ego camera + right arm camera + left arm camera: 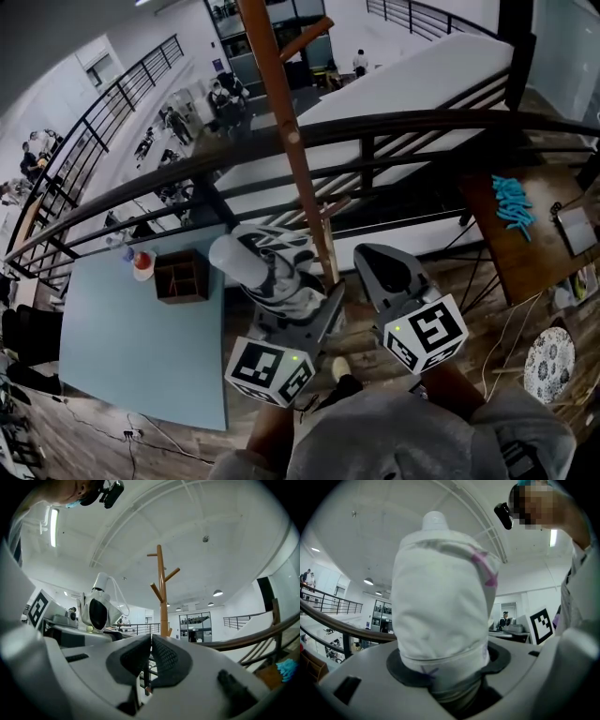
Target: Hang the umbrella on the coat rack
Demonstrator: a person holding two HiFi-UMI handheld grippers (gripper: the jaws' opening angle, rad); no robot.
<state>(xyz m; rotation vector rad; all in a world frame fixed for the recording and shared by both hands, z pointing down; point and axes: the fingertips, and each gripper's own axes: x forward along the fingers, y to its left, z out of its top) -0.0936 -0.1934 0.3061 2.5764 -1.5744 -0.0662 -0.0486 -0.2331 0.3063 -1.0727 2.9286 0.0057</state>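
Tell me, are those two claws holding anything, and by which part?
The left gripper is clamped on the folded umbrella, around its fabric-wrapped body, with the white capped end sticking out ahead. The right gripper has its jaws together on nothing.

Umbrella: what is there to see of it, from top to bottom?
The umbrella is folded into a short, fat bundle of white cloth with faint pink-purple marks, banded near its base and topped by a rounded white cap. The left claw grips its lower end. In the head view it lies just left of the wooden rack pole, not yet hung.
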